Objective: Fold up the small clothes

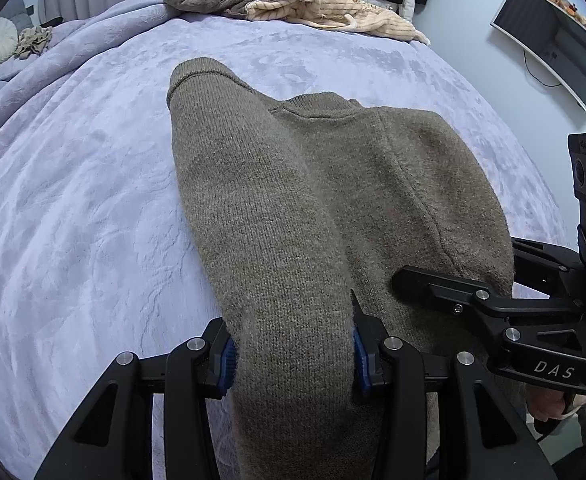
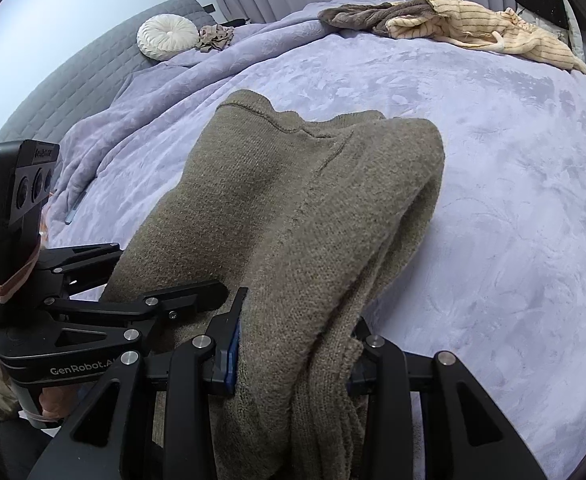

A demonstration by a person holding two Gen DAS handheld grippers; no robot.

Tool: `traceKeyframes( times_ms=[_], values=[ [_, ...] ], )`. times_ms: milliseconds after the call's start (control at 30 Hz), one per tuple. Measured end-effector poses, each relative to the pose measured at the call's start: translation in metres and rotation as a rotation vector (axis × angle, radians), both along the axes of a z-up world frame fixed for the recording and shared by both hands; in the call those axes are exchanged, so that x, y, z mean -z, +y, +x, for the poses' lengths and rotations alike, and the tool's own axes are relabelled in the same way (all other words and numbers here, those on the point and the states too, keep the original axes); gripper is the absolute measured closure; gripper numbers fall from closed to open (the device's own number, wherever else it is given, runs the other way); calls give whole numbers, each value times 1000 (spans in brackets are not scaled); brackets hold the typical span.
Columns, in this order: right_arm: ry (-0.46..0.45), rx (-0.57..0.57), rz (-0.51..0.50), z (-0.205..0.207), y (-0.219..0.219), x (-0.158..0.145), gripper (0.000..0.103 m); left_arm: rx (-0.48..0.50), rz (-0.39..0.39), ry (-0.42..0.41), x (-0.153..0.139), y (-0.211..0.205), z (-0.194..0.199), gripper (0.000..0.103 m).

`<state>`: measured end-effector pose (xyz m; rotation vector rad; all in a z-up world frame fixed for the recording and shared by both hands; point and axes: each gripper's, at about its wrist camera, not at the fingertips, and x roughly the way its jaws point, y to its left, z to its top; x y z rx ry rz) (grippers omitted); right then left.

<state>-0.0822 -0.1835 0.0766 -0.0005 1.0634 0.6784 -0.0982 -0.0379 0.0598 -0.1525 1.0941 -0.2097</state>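
An olive-brown knitted sweater (image 1: 293, 208) stretches from both grippers out onto the lilac bed cover (image 1: 73, 200). My left gripper (image 1: 293, 356) is shut on one thick bunch of the knit, which fills the gap between its blue pads. In the right wrist view the same sweater (image 2: 293, 208) drapes forward, and my right gripper (image 2: 293, 356) is shut on a folded bundle of it. The two grippers sit side by side, each visible in the other's view: the right one (image 1: 493, 300) and the left one (image 2: 133, 312). The sweater's far end rests on the bed.
A heap of brown and cream striped clothes (image 1: 301, 4) lies at the bed's far edge. A round white cushion (image 2: 169, 36) and a small beige garment (image 2: 215, 38) sit by the grey headboard (image 2: 73, 80). A monitor (image 1: 553, 40) hangs on the wall at right.
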Motion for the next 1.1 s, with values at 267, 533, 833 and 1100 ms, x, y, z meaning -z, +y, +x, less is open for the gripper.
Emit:
traceKeyframes(
  times_ms=[267,533,833,1100],
  values=[
    [93,29,102,15,-24,28,53,-3,-8,1,15,10,-3,33],
    [80,146,226,20,-62,12,43,-58,-34,-32,-8,39,1,23],
    [67,36,275,73,-33,-12,43,-134,81,49,9,47,79,23],
    [135,64,149,111,-27,34,44,-105,134,100,35,38,89,23]
  ],
)
